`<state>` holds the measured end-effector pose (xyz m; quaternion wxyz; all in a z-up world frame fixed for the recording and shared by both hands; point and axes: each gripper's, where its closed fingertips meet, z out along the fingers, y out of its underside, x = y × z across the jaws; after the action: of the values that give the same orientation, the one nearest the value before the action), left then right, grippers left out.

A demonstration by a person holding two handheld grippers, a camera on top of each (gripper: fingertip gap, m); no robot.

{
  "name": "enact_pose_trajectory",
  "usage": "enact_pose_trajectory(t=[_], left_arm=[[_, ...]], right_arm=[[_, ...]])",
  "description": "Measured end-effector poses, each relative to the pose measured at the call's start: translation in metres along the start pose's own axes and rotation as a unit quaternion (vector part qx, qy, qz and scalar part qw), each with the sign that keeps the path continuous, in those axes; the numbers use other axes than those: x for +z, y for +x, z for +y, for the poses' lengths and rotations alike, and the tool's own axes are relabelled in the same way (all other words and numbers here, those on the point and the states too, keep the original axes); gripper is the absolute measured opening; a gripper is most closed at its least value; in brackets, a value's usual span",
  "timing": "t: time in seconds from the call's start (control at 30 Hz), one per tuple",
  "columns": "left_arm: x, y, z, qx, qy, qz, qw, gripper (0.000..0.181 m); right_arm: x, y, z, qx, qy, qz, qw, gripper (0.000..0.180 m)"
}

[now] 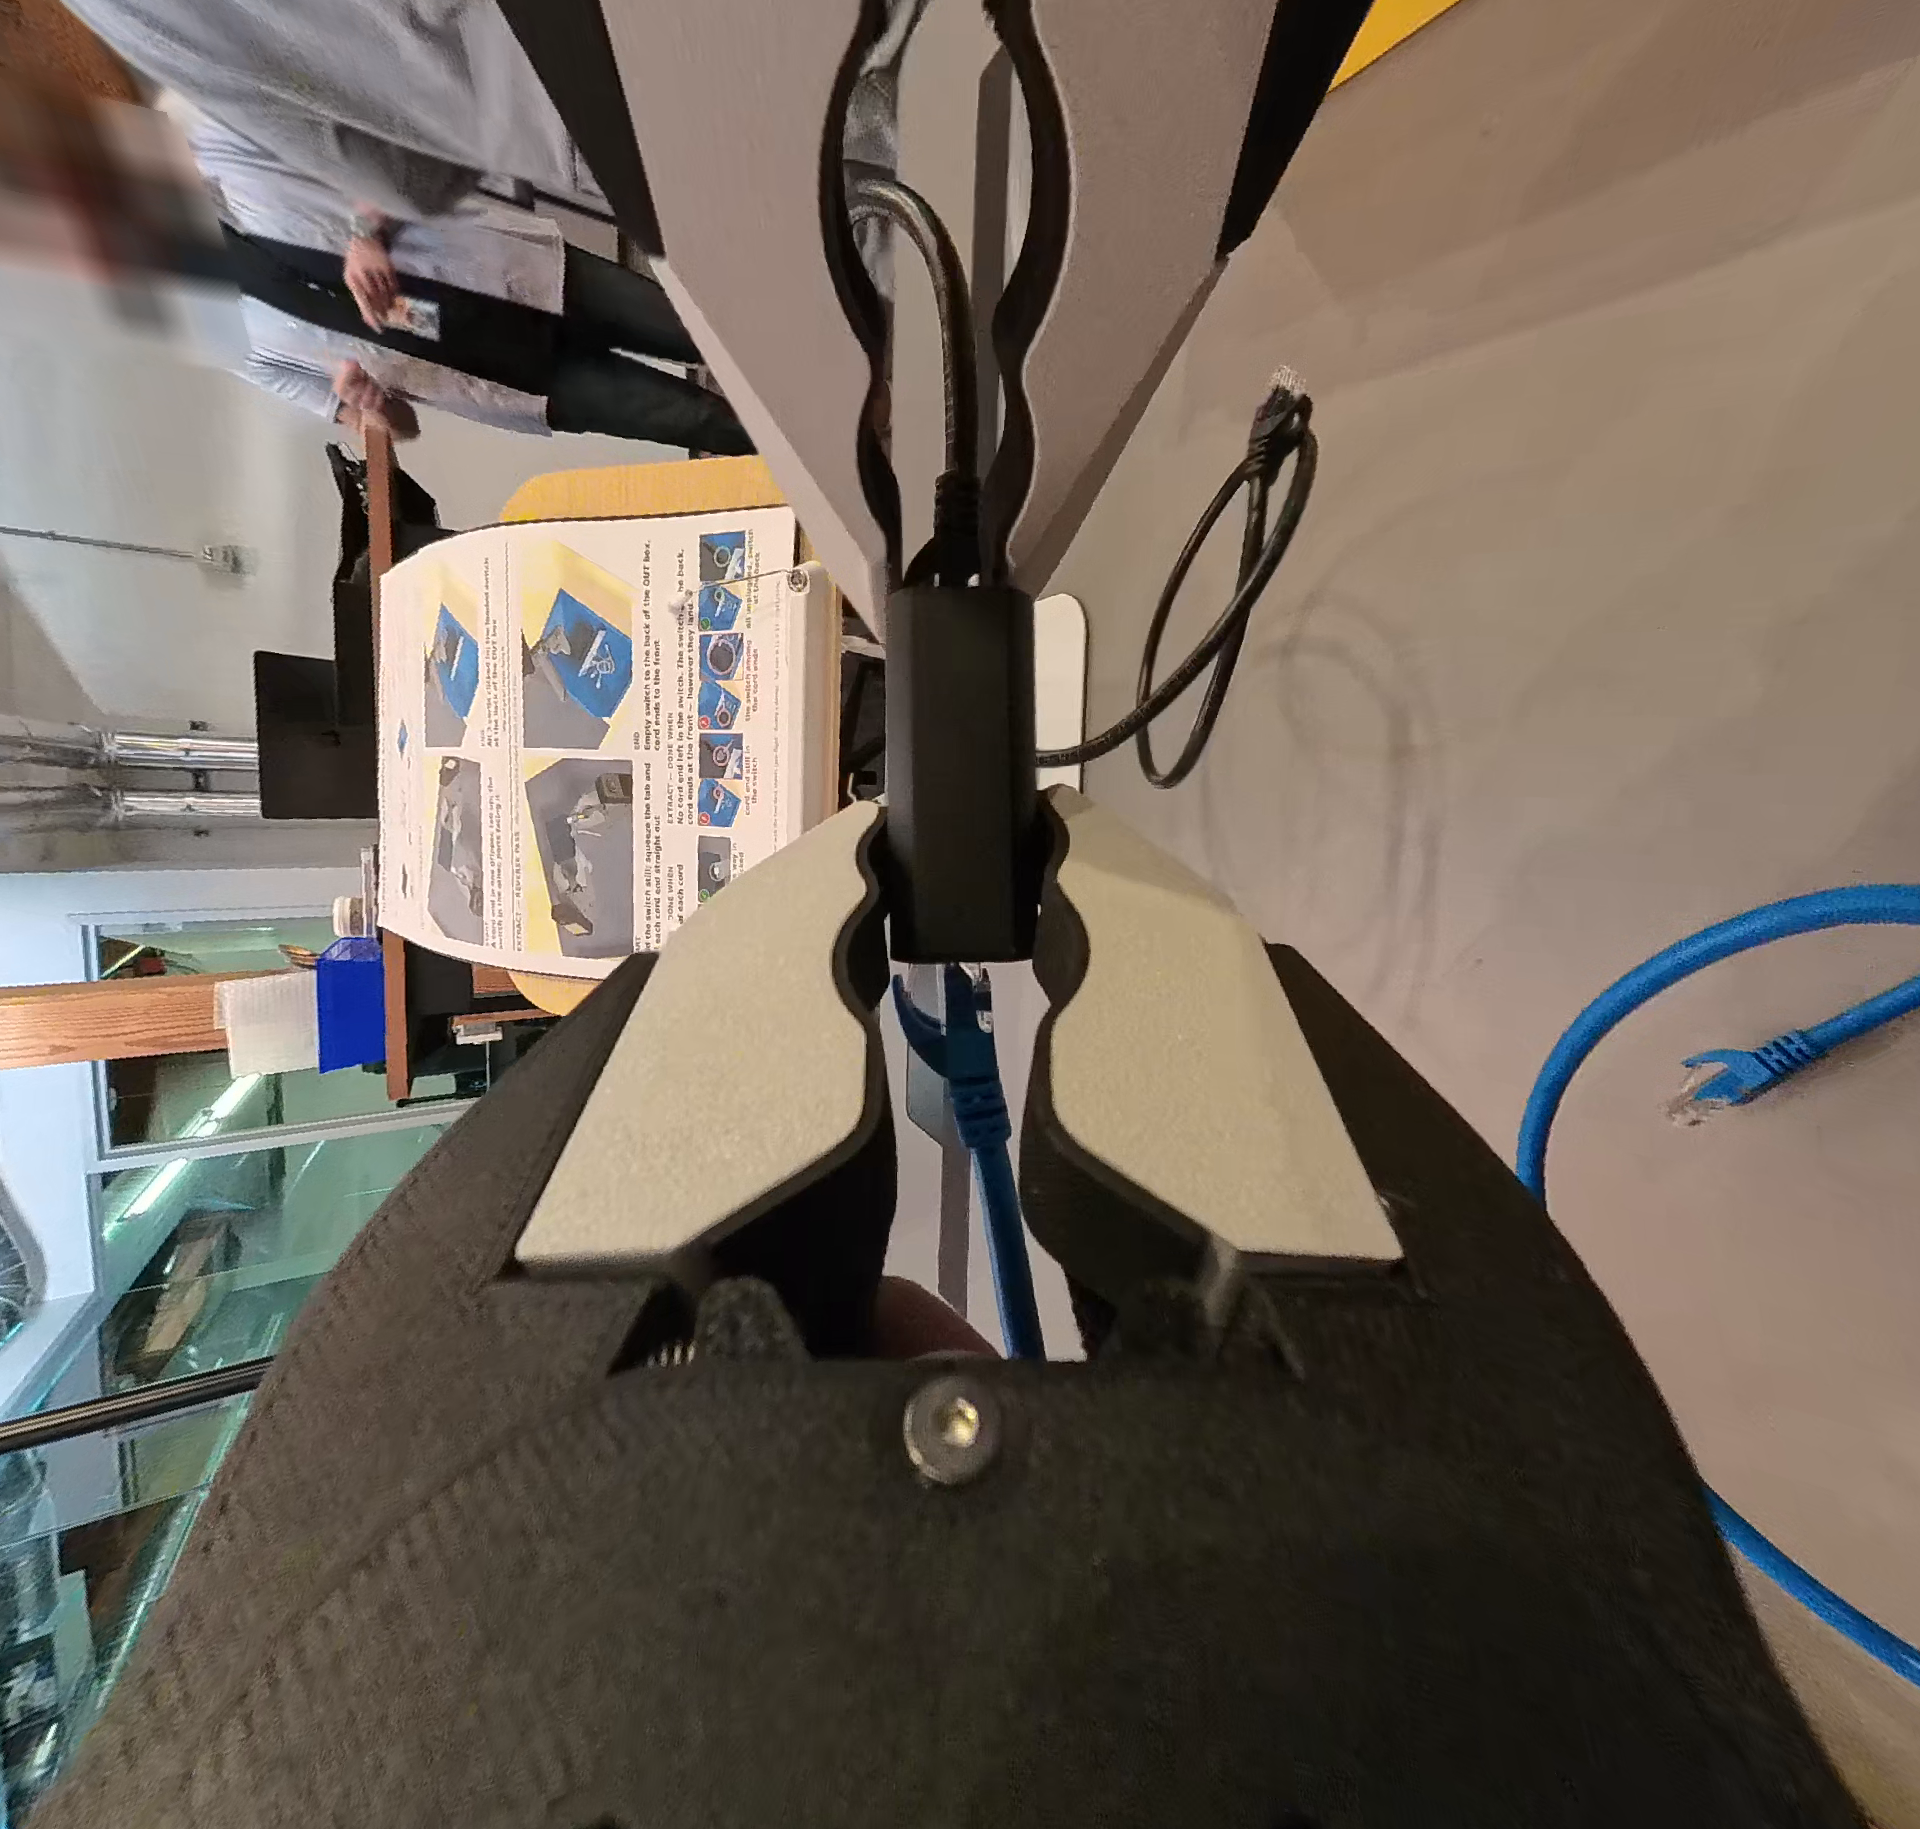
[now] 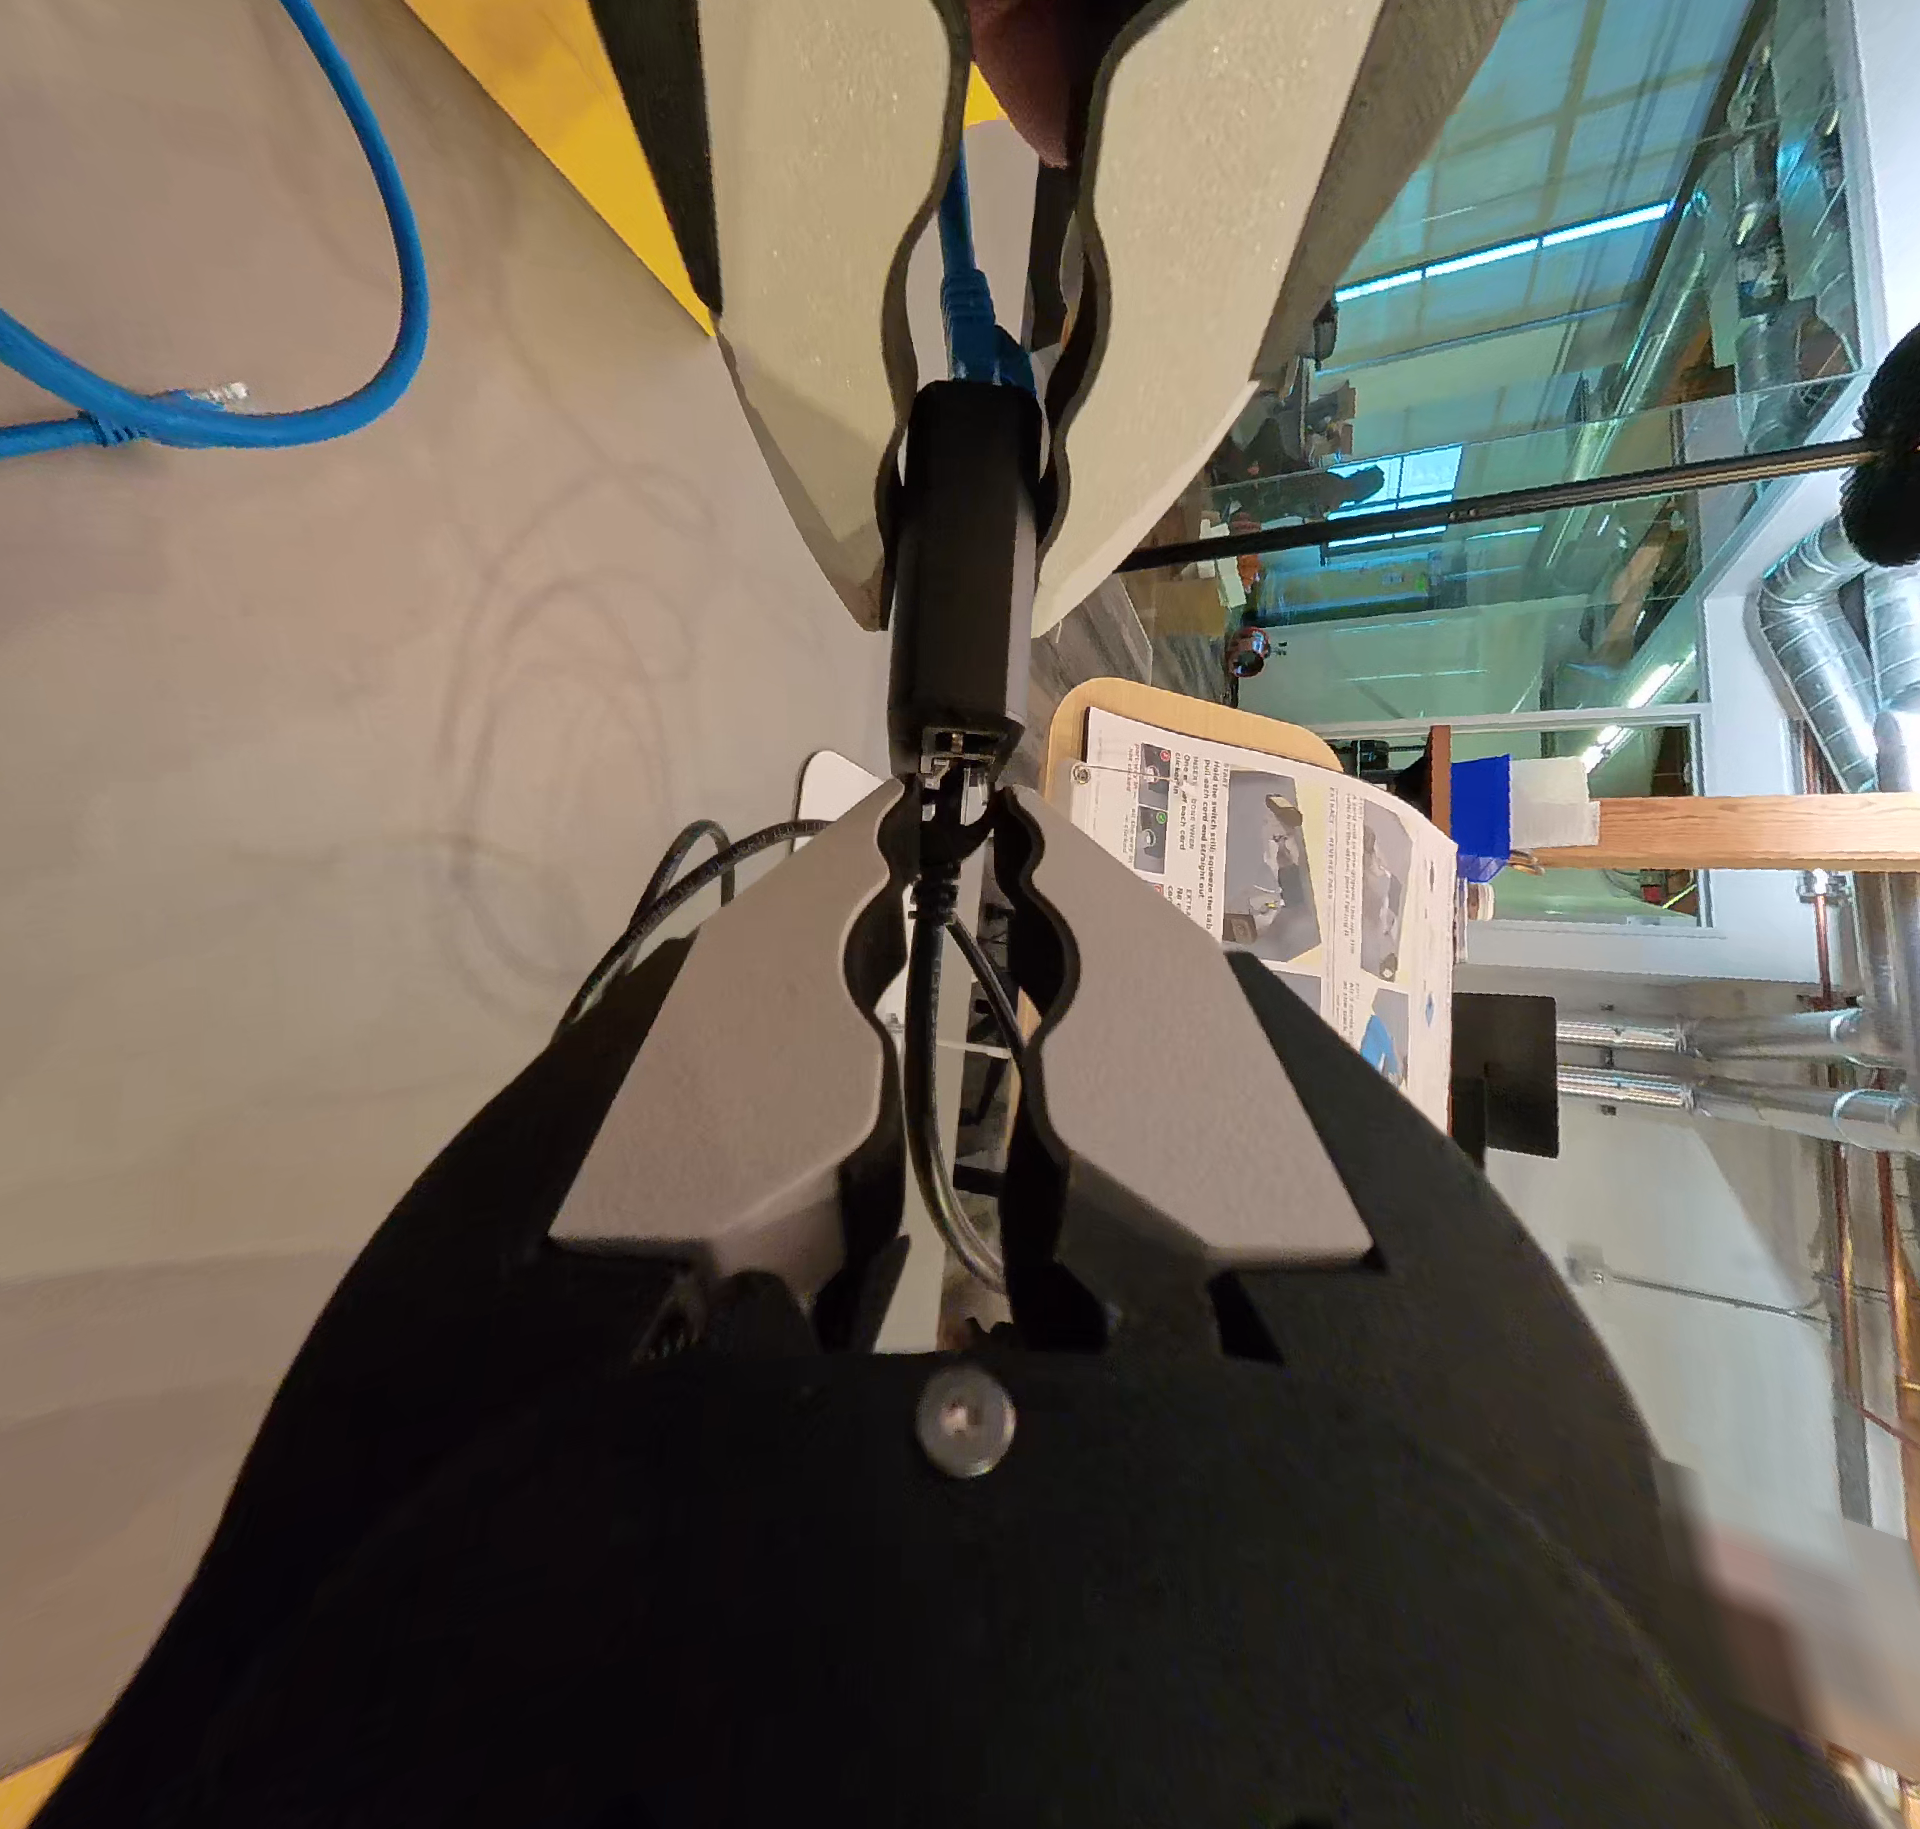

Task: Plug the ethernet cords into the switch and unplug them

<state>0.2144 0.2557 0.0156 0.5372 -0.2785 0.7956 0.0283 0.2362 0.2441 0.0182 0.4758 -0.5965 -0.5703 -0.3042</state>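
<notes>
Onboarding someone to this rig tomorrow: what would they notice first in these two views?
Dead centre, the black switch is clamped by the left tongs, a blue cord in its near end. The right tongs pinch a black cord's plug at the opposite port. Loose blue cord and black cord ends lie on the grey table.

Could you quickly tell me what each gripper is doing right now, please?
Left gripper: shut on the black switch.
Right gripper: shut on the black cord's plug, at the switch's port.
</notes>
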Motion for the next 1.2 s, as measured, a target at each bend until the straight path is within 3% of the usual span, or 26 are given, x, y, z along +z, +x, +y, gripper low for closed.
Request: enact_pose_trajectory(t=[0.23, 0.47, 0.97, 1.2], left_arm=[[0.000, 0.002, -0.003, 0.007, 0.000, 0.008, 1.000, 0.023], [-0.002, -0.004, -0.006, -0.001, 0.002, 0.003, 1.000, 0.023], [0.004, 0.008, -0.006, 0.005, 0.000, 0.039, 0.999, 0.023], [0.001, 0.008, -0.010, -0.035, -0.001, 0.030, 0.999, 0.023]], right_arm=[[-0.002, -0.006, 0.001, -0.067, -0.039, -0.021, 0.997, 0.008], [-0.006, 0.003, -0.002, -0.028, -0.011, -0.017, 0.999, 0.011], [-0.004, -0.013, 0.005, -0.085, -0.067, -0.067, 0.992, 0.008], [-0.008, -0.012, 0.005, -0.049, -0.063, -0.073, 0.994, 0.007]])
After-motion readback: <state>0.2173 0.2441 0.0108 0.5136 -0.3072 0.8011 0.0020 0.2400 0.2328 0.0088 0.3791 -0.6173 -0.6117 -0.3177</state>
